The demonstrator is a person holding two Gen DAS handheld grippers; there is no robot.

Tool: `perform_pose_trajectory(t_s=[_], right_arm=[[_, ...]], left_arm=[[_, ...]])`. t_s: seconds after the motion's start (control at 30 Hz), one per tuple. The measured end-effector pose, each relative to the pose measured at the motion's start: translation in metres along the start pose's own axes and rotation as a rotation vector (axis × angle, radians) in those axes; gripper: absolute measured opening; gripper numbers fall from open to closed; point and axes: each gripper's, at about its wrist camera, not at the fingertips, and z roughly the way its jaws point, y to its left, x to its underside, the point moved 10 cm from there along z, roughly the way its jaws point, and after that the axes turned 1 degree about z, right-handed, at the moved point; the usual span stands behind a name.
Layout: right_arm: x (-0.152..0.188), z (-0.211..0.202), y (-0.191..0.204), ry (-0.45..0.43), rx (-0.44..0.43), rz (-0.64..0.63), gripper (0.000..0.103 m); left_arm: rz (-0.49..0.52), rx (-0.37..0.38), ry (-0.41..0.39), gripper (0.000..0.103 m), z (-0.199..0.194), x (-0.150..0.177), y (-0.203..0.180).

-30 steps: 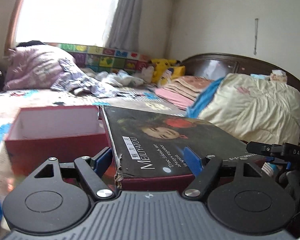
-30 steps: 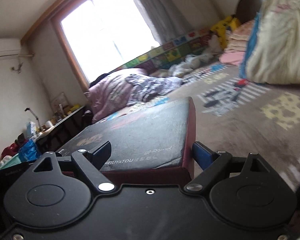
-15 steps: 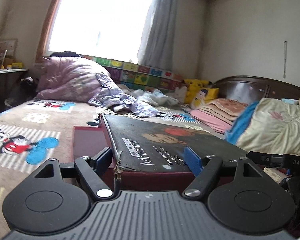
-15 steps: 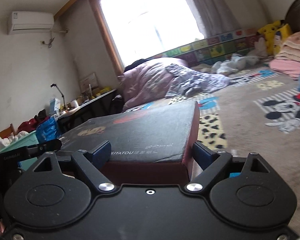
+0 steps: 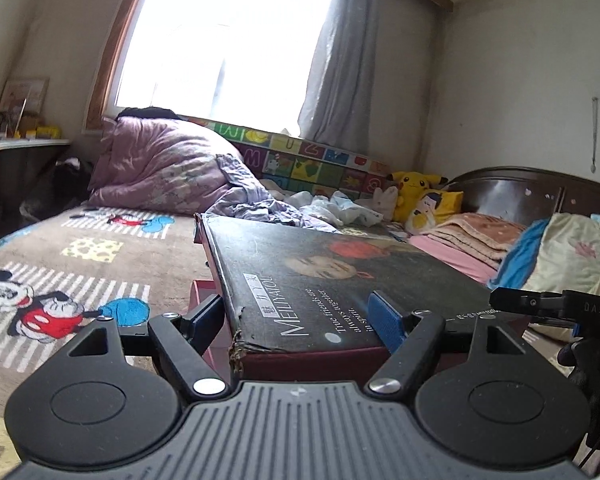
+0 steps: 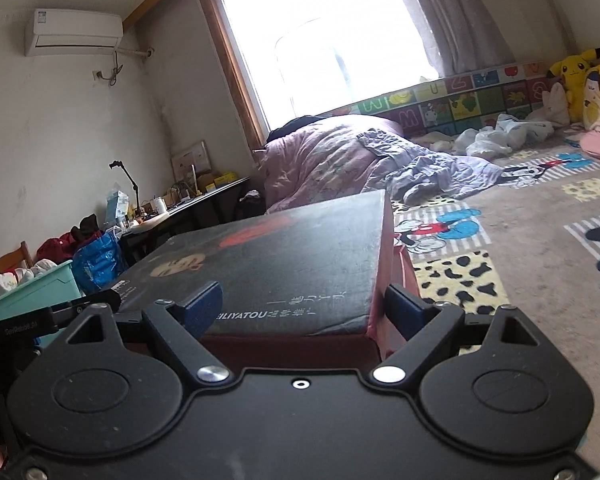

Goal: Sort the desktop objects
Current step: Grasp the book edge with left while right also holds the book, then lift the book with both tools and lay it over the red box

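A dark box lid (image 5: 340,280) with a printed face and the word MEILIYATOU is held up off the bed by both grippers. My left gripper (image 5: 296,316) is shut on one corner of the lid, one blue pad above and one below. My right gripper (image 6: 308,304) is shut on the opposite end of the same lid (image 6: 284,264). A sliver of the red box base (image 5: 202,296) shows below the lid's left edge, and again in the right wrist view (image 6: 404,264).
A bed with a cartoon-mouse blanket (image 5: 68,280) lies beneath. A purple quilt (image 5: 160,172) and loose clothes sit near the window. Folded blankets (image 5: 480,236) and yellow plush toys (image 5: 416,192) are at right. A cluttered desk (image 6: 188,204) and a teal bin (image 6: 40,288) stand at left.
Both grippers have lifted and tilted the lid upward. The open red box base, plain a second ago, has dropped almost out of sight under the lid.
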Motion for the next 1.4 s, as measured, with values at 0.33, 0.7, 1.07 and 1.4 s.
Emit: perform_pose_trajectory(t_s=[0.33,0.7,1.07,1.4], right_arm=[[0.0,0.041,-0.007,0.029,0.015,-0.031,0.09],[0.011,0.054,-0.014,0.064,0.026,-0.038,0.09],[0.022,0.071,-0.028,0.083,0.092,-0.038,0.089],[0.032,0.069,-0.053,0.108,0.079,0.155,0.089]], left_arm=[[-0.061,-0.004,0.051,0.078,0.045,0.026,0.034],[-0.13,-0.003,0.112,0.078,0.062,0.045,0.047],[-0.155,-0.074,0.158,0.087,0.084,0.051,0.046],[-0.144,-0.099,0.164,0.088,0.088,0.05,0.039]])
